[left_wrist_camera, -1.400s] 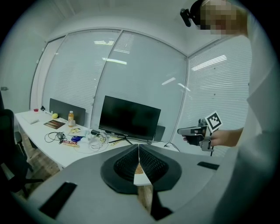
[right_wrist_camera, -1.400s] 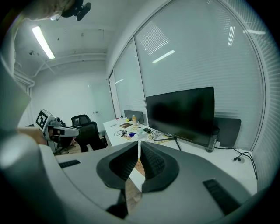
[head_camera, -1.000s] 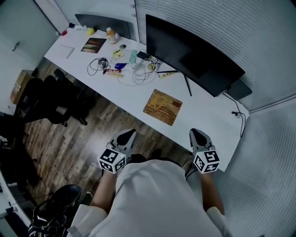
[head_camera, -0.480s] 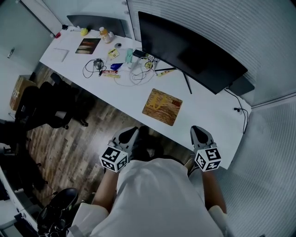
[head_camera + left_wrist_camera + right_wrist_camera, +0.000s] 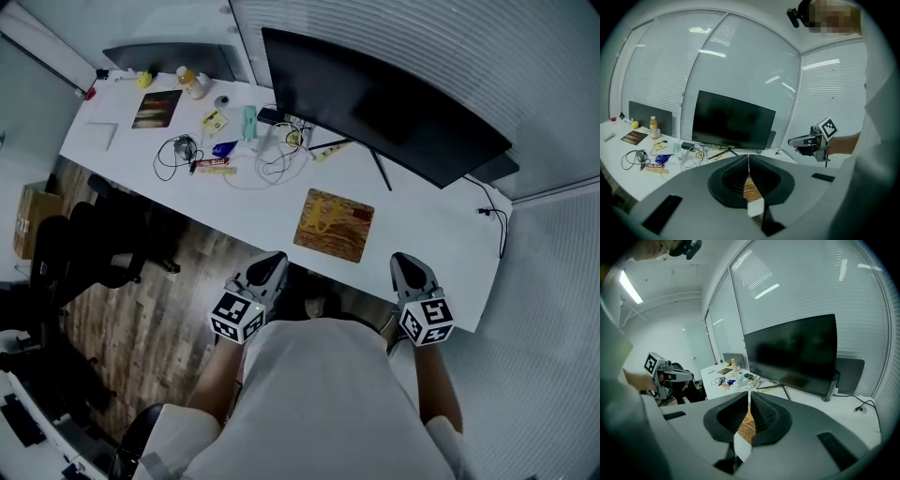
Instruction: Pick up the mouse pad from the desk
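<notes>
The brown, orange-patterned mouse pad (image 5: 334, 225) lies flat on the white desk (image 5: 427, 253), in front of the monitor. My left gripper (image 5: 272, 261) hovers at the desk's near edge, just left of and short of the pad, jaws shut and empty. My right gripper (image 5: 407, 262) hangs over the desk's near edge to the pad's right, also shut and empty. In the left gripper view the jaws (image 5: 748, 161) meet in a line, and a sliver of the mouse pad (image 5: 750, 188) shows below them. The right gripper view shows the same: closed jaws (image 5: 749, 397) above a strip of mouse pad (image 5: 749, 425).
A wide black monitor (image 5: 384, 103) stands behind the pad on a splayed stand. Cables (image 5: 272, 155), small packets, a bottle (image 5: 192, 82) and a dark booklet (image 5: 157, 108) crowd the desk's left half. Black office chairs (image 5: 84, 253) stand on the wooden floor at left.
Both grippers have moved forward to the desk's near edge, and the mouse pad now lies closer to them. The jaws stayed shut. Nothing on the desk has moved.
</notes>
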Demonstrator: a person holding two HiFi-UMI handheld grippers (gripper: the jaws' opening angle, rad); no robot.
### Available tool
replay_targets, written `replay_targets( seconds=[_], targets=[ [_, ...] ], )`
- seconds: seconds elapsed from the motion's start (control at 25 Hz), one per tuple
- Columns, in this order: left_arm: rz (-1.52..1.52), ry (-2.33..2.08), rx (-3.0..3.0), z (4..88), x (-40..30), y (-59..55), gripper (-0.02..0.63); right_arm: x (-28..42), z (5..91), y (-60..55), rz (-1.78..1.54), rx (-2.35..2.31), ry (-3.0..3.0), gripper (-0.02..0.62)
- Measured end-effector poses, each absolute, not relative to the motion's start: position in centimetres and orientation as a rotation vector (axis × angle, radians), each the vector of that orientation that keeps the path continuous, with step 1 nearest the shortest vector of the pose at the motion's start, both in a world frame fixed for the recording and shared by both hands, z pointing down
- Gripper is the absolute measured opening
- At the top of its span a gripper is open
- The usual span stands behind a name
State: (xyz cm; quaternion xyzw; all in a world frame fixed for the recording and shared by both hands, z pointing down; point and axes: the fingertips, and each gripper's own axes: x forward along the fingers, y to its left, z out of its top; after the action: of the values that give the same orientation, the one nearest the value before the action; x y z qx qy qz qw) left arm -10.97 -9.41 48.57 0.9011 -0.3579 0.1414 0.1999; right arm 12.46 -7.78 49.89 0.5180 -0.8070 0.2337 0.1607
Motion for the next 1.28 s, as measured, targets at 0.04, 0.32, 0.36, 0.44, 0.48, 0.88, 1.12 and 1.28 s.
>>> replay_targets(
  seconds=[0.04,0.32,0.36,0.44,0.48,0.88,1.12,1.28],
  targets=[
    [0.404,-0.983,2.521,48.9,-11.1,-10.0,0.018,12.3,50.0,-8.1,0.669,1.486,-2.292,0.038],
    [0.464,-0.839,2.556,51.1,-11.1,-13.8,0.018,10.9,51.0,-10.4,0.689,1.537,-2.212,0.038],
    [0.477,-0.815,2.563,51.5,-10.9,-14.2,0.02,10.8,51.2,-10.6,0.694,1.546,-2.2,0.038],
    [0.512,-0.765,2.579,52.5,-10.6,-14.8,0.02,10.3,51.5,-10.9,0.706,1.563,-2.178,0.037],
    [0.532,-0.738,2.587,53.0,-10.5,-15.2,0.02,10.1,51.7,-11.0,0.712,1.57,-2.168,0.038],
    [0.681,-0.536,2.606,58.3,-9.0,-18.3,0.023,9.2,54.2,-10.7,0.804,1.642,-2.045,0.037],
    [0.789,-0.467,2.602,61.7,-8.0,-20.2,0.144,9.2,55.5,-10.3,0.853,1.683,-1.984,0.038],
    [0.878,-0.402,2.603,64.3,-7.0,-21.2,0.24,9.7,56.5,-10.0,0.895,1.716,-1.939,0.038]
  ],
)
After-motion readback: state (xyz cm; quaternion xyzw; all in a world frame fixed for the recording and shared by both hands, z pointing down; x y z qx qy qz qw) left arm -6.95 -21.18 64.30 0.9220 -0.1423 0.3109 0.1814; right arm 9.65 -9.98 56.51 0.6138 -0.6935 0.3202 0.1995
